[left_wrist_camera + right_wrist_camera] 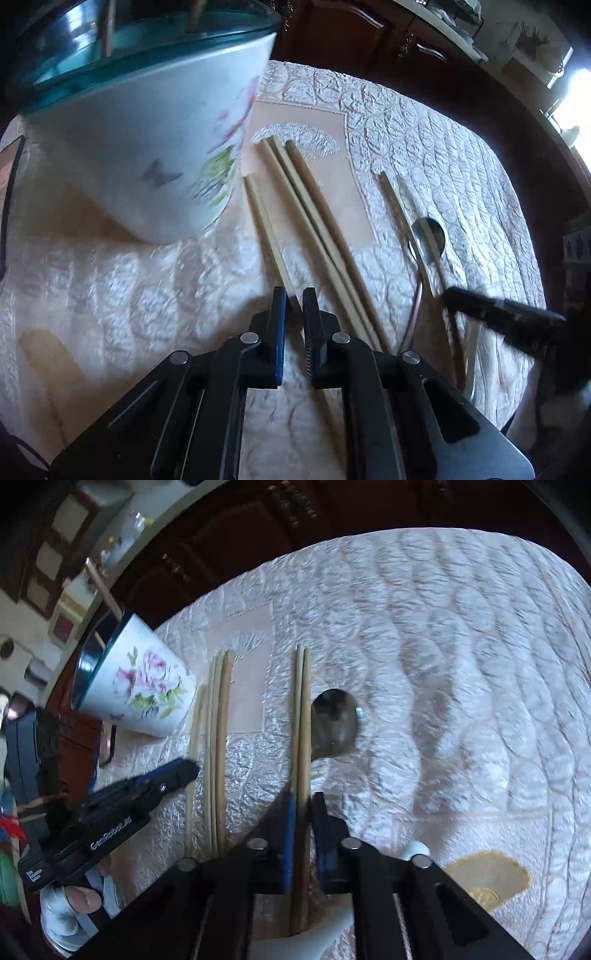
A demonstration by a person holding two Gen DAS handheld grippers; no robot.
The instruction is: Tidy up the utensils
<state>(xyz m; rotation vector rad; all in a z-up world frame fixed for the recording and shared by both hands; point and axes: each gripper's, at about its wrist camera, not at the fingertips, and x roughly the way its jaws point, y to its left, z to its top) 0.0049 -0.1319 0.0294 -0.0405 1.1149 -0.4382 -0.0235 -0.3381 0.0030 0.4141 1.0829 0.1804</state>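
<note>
Our left gripper (294, 295) has its jaws drawn nearly together, pinching the near end of a single chopstick (266, 229) that lies on the quilted tablecloth (424, 140) just beside the floral cup (147, 147). Our right gripper (302, 805) is likewise closed, nipping a pair of chopsticks (302, 709) that run straight away from us between its pads. Beside that pair, touching or under it on the right, lies a metal spoon (336, 723), bowl upward. Between the two grippers three more chopsticks (314, 214) rest side by side on the cloth. The floral cup stands at the left with a blue-green glass rim (83, 664) behind it and sticks rising from it. A gloved hand (70, 908) grips the left tool's handle.
</note>
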